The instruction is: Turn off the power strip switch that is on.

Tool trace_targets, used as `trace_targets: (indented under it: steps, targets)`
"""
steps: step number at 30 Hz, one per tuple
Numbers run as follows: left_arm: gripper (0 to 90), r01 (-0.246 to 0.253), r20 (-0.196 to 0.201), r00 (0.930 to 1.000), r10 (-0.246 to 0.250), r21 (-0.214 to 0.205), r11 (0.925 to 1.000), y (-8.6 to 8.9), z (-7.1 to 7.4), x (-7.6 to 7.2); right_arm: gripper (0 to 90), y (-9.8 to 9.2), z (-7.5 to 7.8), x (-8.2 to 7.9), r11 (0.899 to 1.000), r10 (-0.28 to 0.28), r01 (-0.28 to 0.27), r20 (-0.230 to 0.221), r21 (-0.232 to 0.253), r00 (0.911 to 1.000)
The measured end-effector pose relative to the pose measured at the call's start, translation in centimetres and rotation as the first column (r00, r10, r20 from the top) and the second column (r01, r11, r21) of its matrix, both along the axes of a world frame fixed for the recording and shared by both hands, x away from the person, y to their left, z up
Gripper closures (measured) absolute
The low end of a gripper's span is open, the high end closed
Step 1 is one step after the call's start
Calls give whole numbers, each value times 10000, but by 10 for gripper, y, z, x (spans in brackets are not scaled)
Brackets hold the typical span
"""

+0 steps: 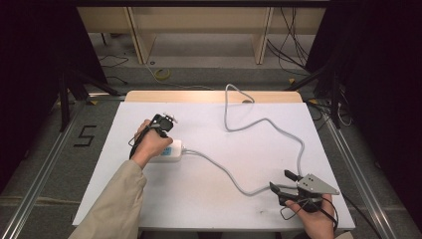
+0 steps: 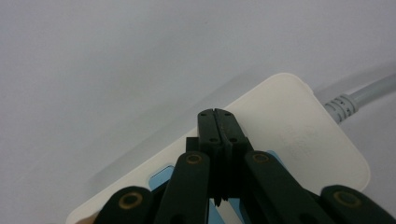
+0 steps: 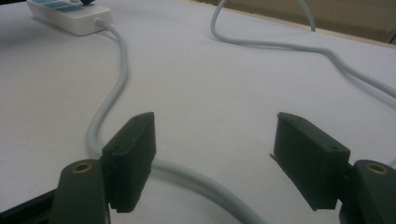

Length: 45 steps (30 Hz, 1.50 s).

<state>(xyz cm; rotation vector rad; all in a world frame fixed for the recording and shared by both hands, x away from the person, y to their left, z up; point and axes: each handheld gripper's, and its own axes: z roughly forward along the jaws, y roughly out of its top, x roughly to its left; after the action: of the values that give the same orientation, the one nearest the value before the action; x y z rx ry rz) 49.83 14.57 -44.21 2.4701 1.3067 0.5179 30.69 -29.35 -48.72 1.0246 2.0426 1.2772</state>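
The grey cable (image 3: 112, 79) is seen running across the white counter (image 1: 239, 149) between the spread fingers of the right gripper (image 3: 217, 161), while the left gripper (image 2: 217, 128), fingers together, is pressed onto the power strip (image 2: 299, 121).

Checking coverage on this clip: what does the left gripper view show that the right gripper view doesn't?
Left gripper view alone: the left gripper, fingers shut, pressed on the power strip's rounded end, with the ribbed cable collar.
Right gripper view alone: the right gripper, fingers open astride the grey cable, and the cable's far loop.
Both: strip, cable, white table.
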Motion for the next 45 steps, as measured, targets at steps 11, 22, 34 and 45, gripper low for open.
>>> trace_targets:
  steps: [11,22,34,45]
  targets:
    - [897,-142,-146,9998,132,-666,9977,7,1,2,306,1,0,2,10000,64,-64,18,-5,10000]
    - [897,18,-349,9994,-40,-643,9979,0,3,6,306,1,-1,2,10000,45,-45,-31,-7,10000]
    - [897,-177,-575,9983,131,-810,9966,1,3,6,305,0,-1,2,10000,23,-23,-28,0,10000]
    - [897,37,-544,9985,-47,-193,9998,-7,4,7,306,1,0,1,10000,54,-54,16,11,10000]
